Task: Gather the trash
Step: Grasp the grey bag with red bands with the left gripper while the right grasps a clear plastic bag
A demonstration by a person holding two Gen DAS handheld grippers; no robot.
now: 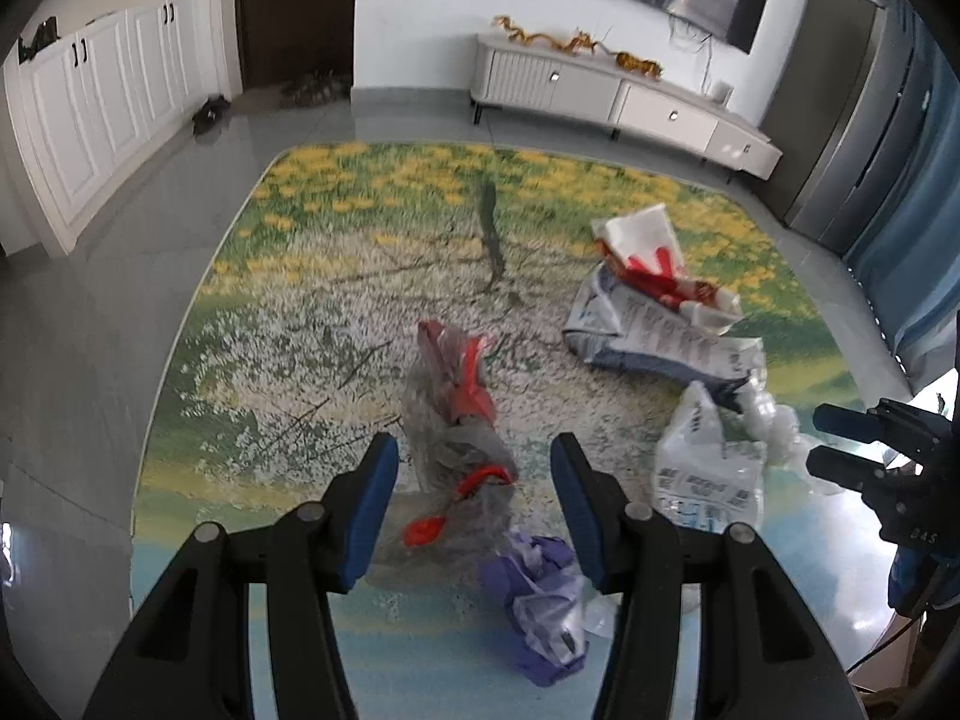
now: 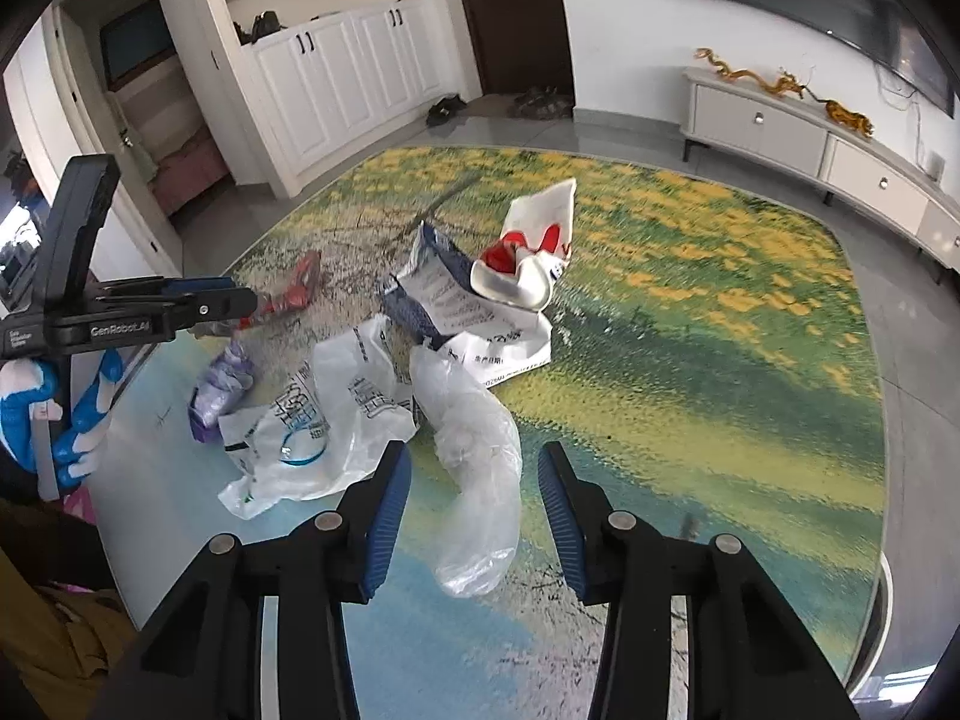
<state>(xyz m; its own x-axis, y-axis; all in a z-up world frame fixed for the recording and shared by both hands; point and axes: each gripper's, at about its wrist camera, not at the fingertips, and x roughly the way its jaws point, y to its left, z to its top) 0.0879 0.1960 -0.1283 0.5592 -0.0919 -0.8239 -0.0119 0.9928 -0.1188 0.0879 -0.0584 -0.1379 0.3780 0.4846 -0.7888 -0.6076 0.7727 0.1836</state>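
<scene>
Two grippers, left gripper (image 1: pixel 474 462) and right gripper (image 2: pixel 474 474), fingers wide apart, grasping nothing, above trash on the rug (image 2: pixel 690 312): red wrapper (image 1: pixel 462 384), clear bag (image 2: pixel 474 462).

The rug (image 1: pixel 300 312) is green with yellow blossoms and pale blue at its near edge; one wrapper (image 1: pixel 462 414) red and clear; a crumpled bag (image 1: pixel 540 600) purple; gripper pads (image 1: pixel 366 516) blue.

You've got a clear red-printed wrapper (image 1: pixel 459 414) crumpled mid-rug, purple wad (image 1: pixel 540 606) just beside it, white printed bag (image 2: pixel 312 420), clear bag (image 2: pixel 474 480), blue-white mailer (image 2: pixel 456 306), and red-white pouch (image 2: pixel 528 258) on top.
</scene>
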